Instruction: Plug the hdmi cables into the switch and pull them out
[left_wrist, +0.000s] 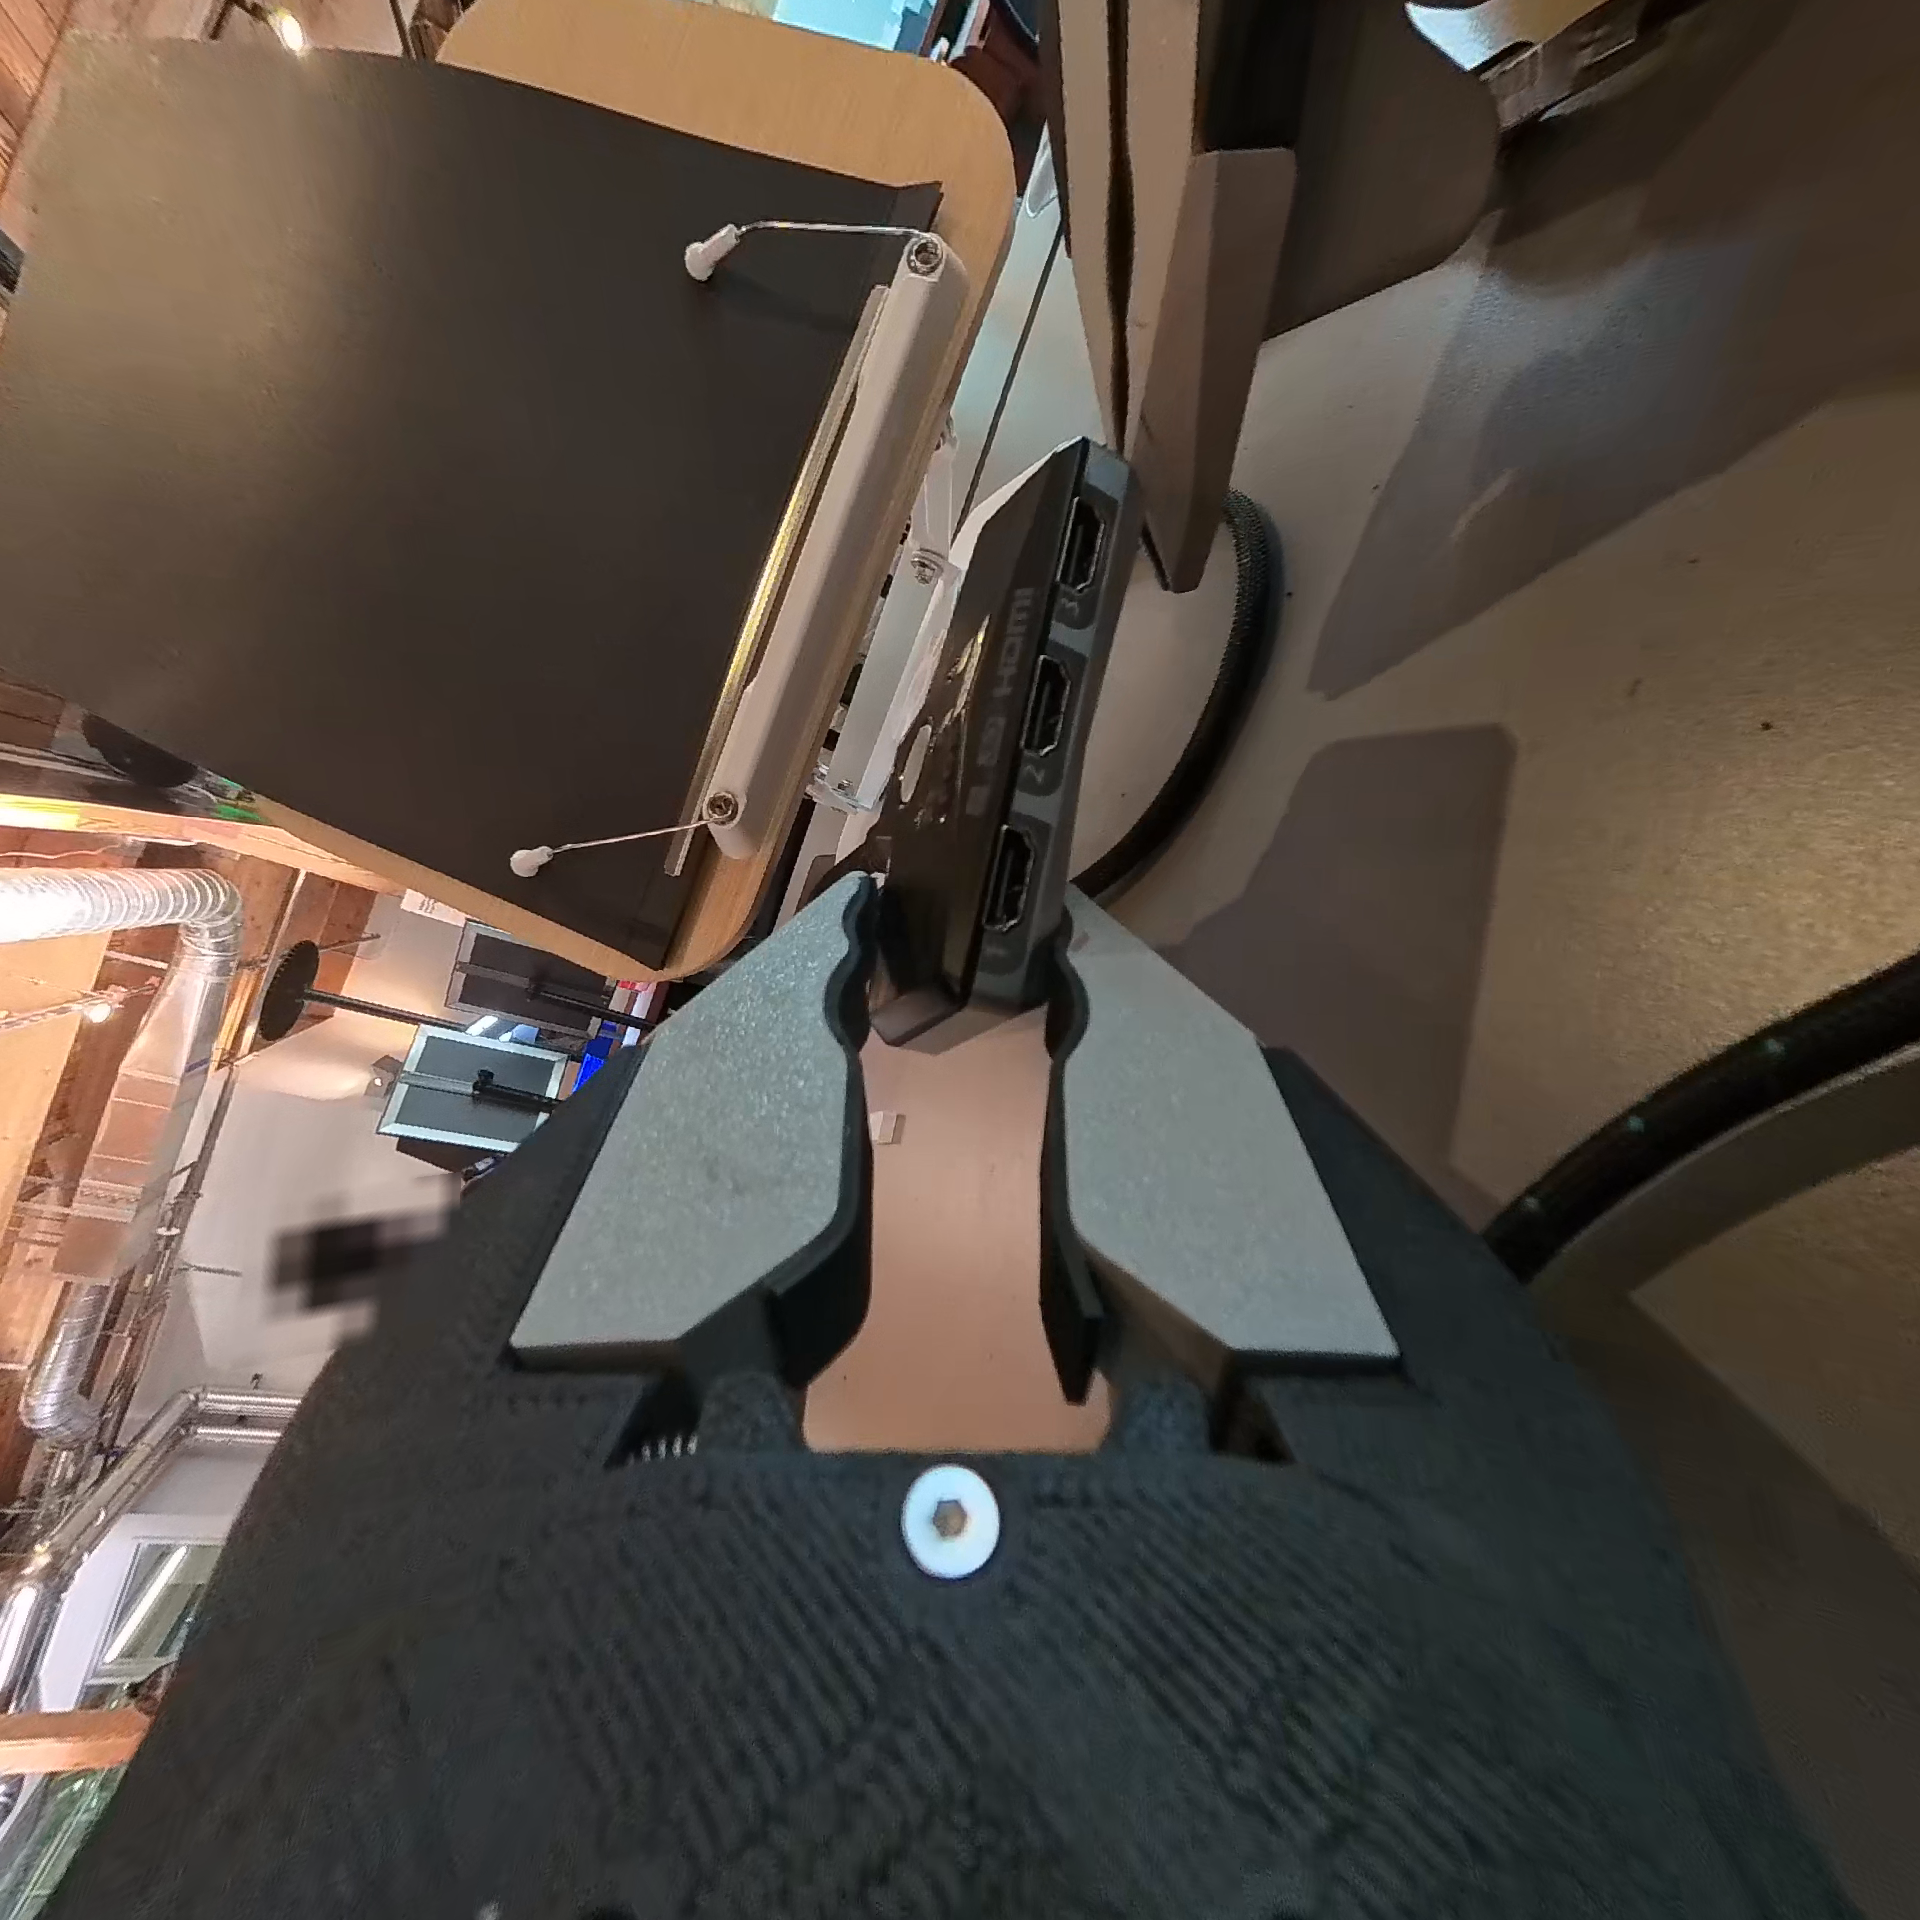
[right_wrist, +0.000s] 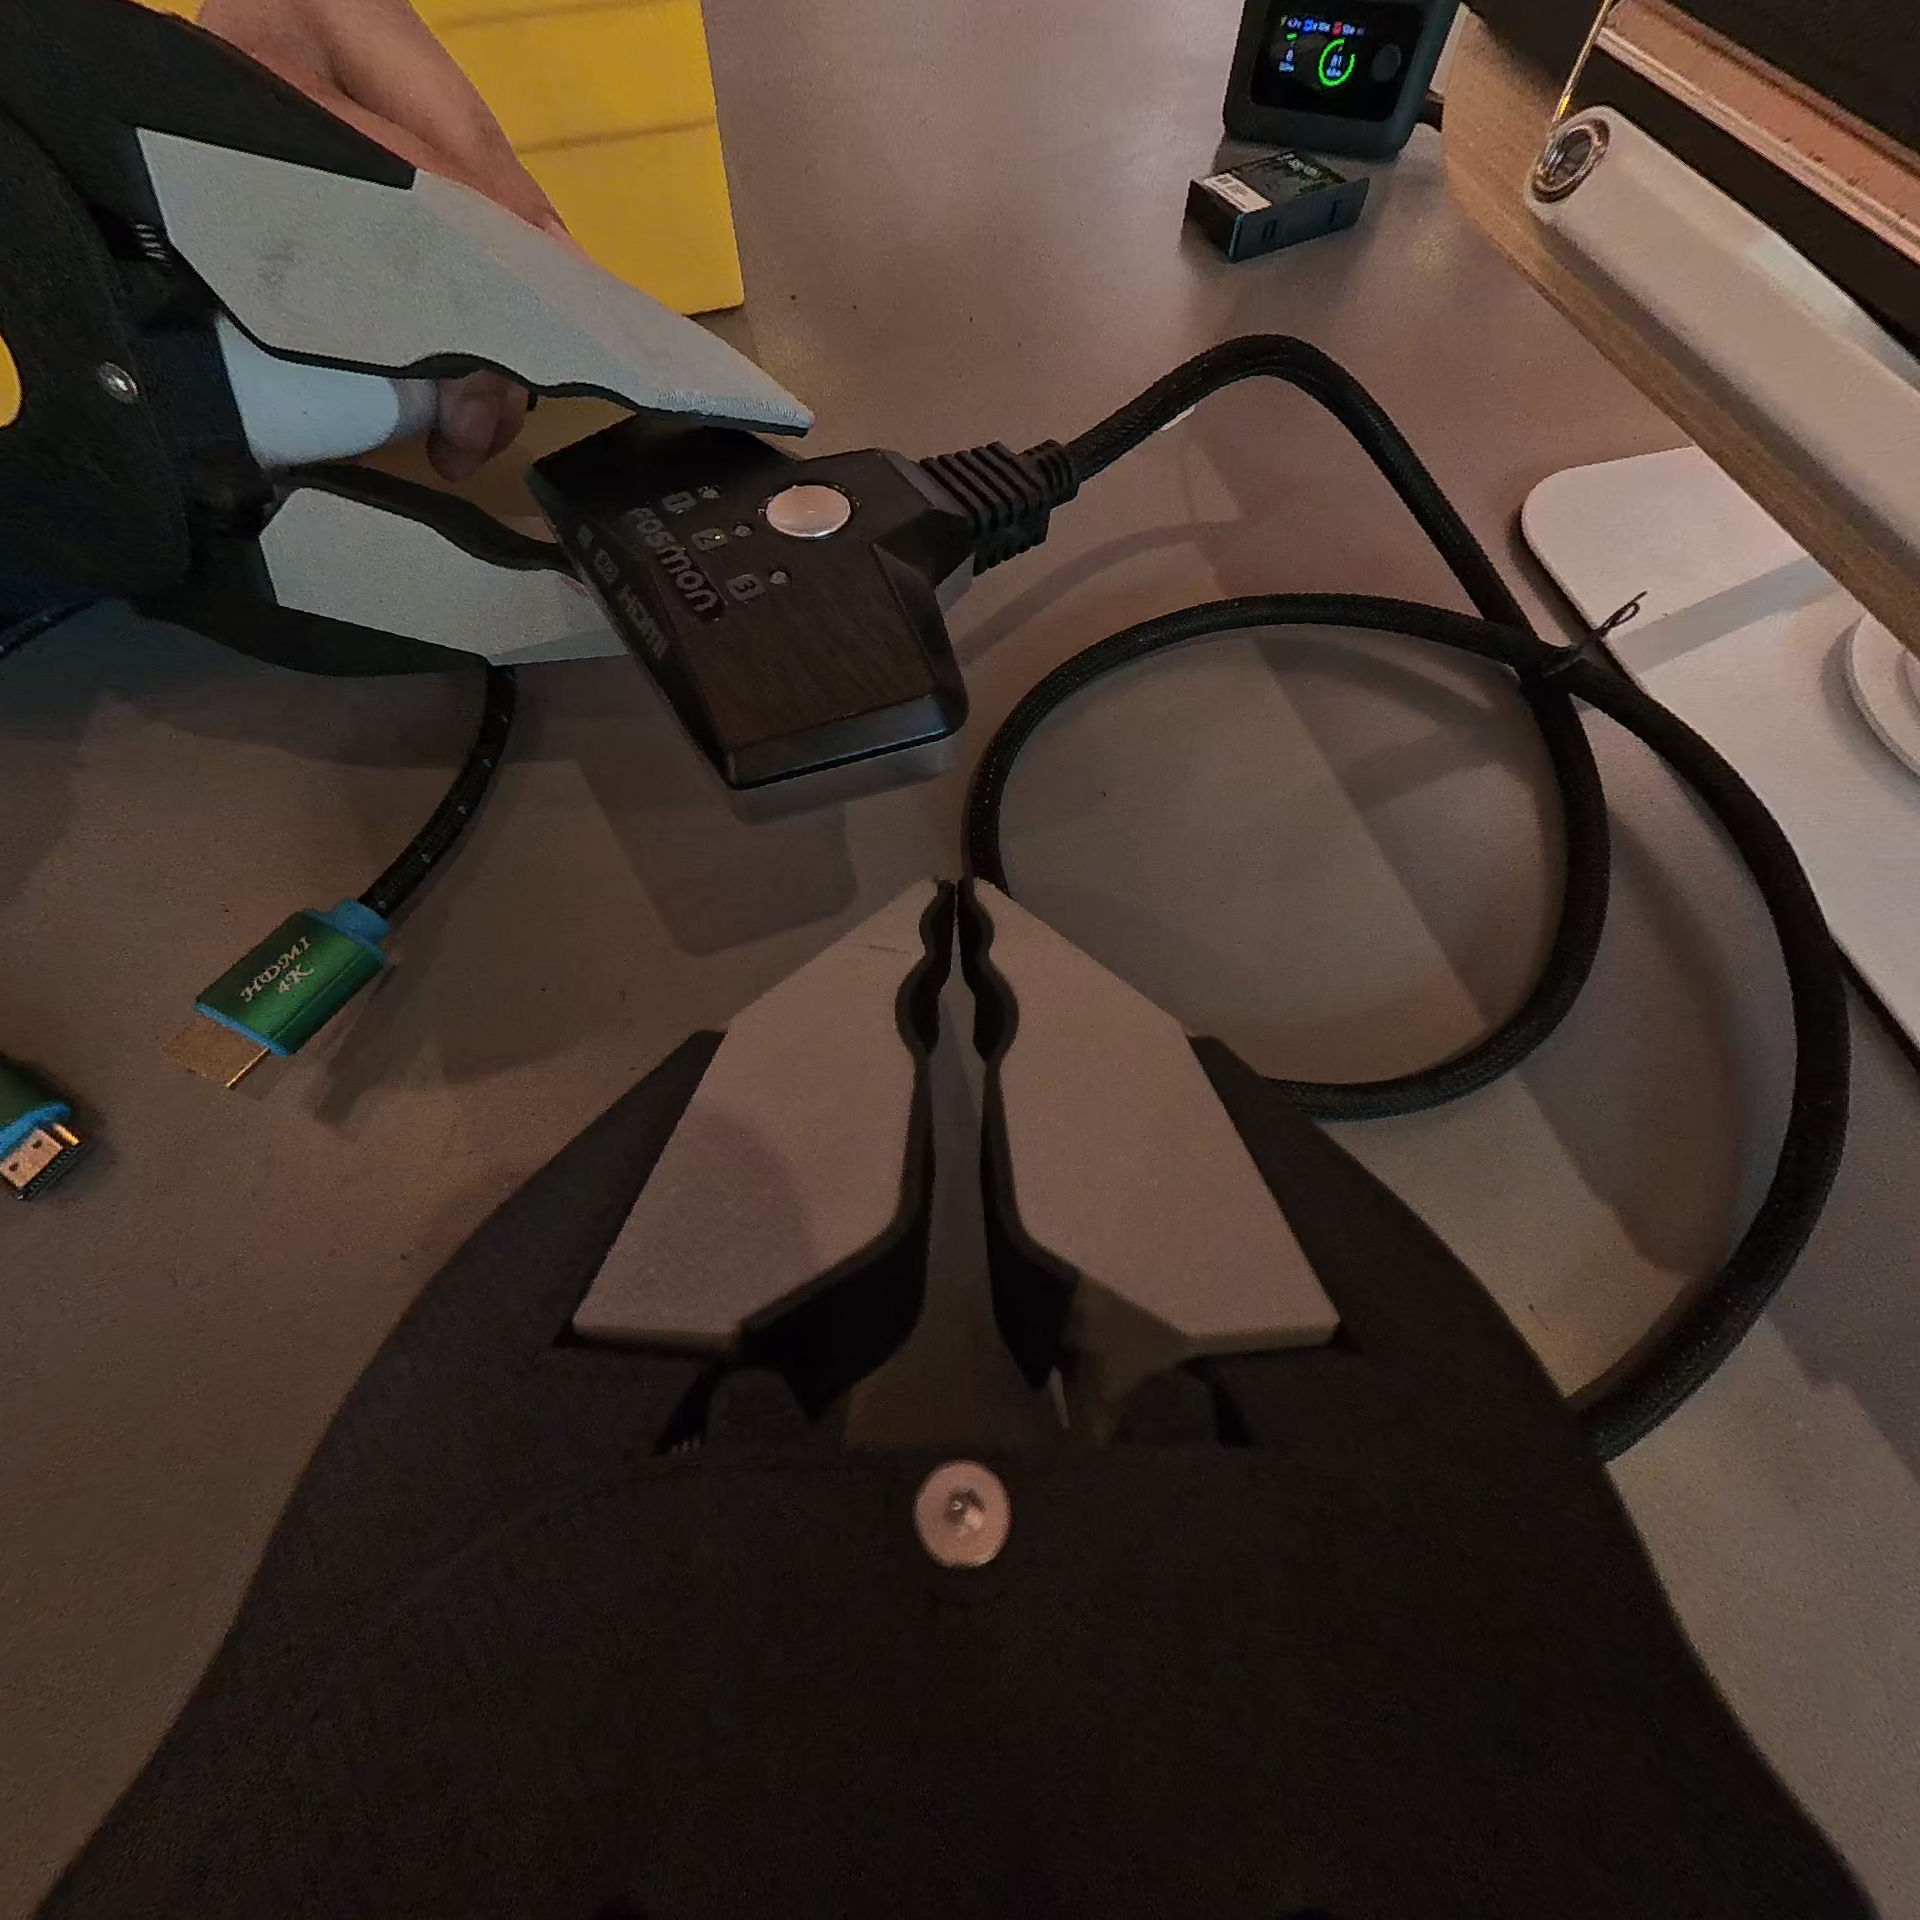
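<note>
Left gripper (left_wrist: 961, 940) clamps one switch (right_wrist: 790, 613); two plugs (right_wrist: 286, 982) loose.

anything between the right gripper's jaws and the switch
Nothing: in the right wrist view, only bare grey table lies between the right gripper and the switch.

Dark wood-grain switch (right_wrist: 790, 623), green-blue plug (right_wrist: 296, 977), yellow box (right_wrist: 613, 135)
</note>
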